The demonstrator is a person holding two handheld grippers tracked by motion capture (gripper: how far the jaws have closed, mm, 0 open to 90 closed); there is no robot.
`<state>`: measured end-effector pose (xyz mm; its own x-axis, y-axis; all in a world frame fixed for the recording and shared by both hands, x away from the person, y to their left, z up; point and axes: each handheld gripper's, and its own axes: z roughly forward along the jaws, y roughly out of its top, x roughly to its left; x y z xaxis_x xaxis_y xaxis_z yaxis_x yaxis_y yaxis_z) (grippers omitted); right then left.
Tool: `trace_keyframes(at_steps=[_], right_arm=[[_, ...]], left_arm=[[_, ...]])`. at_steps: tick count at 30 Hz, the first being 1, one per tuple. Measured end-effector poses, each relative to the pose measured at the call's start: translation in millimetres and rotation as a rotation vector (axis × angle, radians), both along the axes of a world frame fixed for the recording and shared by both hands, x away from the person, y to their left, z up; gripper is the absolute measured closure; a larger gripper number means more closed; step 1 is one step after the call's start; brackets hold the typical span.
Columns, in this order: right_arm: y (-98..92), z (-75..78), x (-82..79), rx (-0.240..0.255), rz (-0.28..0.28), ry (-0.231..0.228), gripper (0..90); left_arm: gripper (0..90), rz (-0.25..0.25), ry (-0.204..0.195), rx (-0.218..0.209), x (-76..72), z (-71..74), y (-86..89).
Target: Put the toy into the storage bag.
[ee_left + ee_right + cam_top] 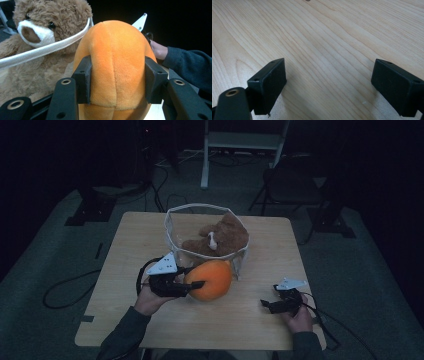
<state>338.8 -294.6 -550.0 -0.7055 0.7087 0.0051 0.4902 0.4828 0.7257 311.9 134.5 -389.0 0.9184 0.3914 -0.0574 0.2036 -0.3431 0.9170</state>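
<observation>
**Pumpkin pinched at the basket's edge**

My left hand-held gripper (pixel 116 80) pinches the plush pumpkin (pixel 116 67) across its middle, just in front of the basket (pixel 172 227) holding the bear (pixel 222 237). The risk: soft fabric squirming out, or the pumpkin catching the rim (pixel 45 50) on entry. Its long axis runs away from the gripper, far end toward the basket. My right hand-held gripper (pixel 332 85) rests spread over bare desk (pixel 324 37).
</observation>
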Motion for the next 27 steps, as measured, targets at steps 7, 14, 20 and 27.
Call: trace_keyframes(at_steps=[7,14,20,27], right_arm=[[0.0,-0.1,0.0,0.001,0.0,0.0,11.9],[0.0,-0.1,0.0,0.001,0.0,0.0,11.9],[0.0,-0.1,0.0,0.001,0.0,0.0,11.9],[0.0,-0.1,0.0,0.001,0.0,0.0,11.9]], left_arm=[[50.1,-0.001,-0.005,-0.005,-0.6,3.4,2.0],[50.1,-0.002,-0.011,-0.012,-1.2,7.2,3.1],[50.1,-0.006,-0.016,-0.02,-2.0,10.8,4.3],[50.2,-0.009,-0.024,-0.026,-2.6,15.0,5.4]])
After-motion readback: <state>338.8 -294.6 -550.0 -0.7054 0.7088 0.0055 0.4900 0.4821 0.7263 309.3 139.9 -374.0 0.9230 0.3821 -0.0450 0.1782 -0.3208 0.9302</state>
